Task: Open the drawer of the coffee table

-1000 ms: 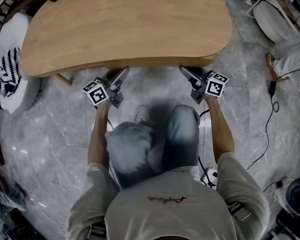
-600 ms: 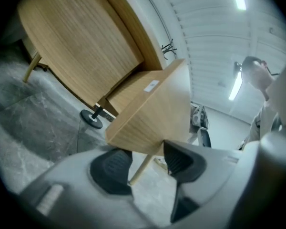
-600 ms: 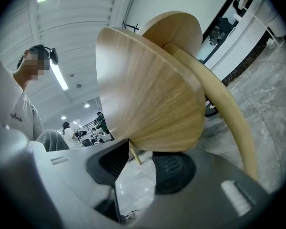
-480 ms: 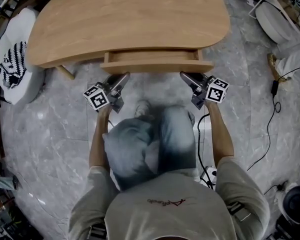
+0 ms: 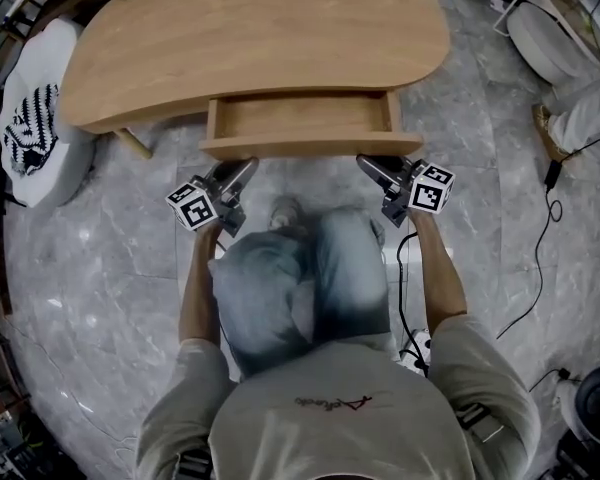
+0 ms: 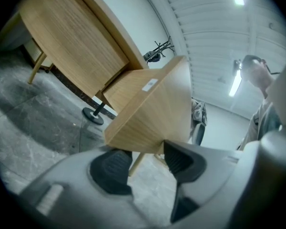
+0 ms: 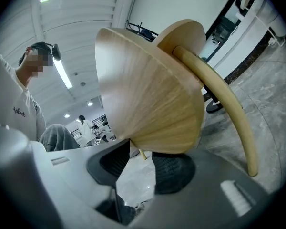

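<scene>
The light wooden coffee table [image 5: 250, 38] has its drawer [image 5: 300, 118] pulled out towards me, and the inside looks bare. My left gripper [image 5: 246, 165] is at the left end of the drawer front [image 5: 310, 148], my right gripper [image 5: 366, 161] at the right end. In the left gripper view the drawer front's lower corner [image 6: 152, 109] sits between the left gripper's [image 6: 145, 159] dark pads, which touch it. In the right gripper view the right gripper [image 7: 142, 161] holds the front's edge [image 7: 152, 104] between its pads, and its jaws are closing.
A white pouf [image 5: 25, 158] with a black-and-white cloth stands left of the table. A table leg [image 5: 130, 146] sticks out beside it. Cables [image 5: 540, 258] trail over the marble floor on the right. My knees [image 5: 300, 278] are just behind the grippers.
The drawer has slid out of the table towards me, from hidden under the top to well open. Both grippers moved back with its front.
</scene>
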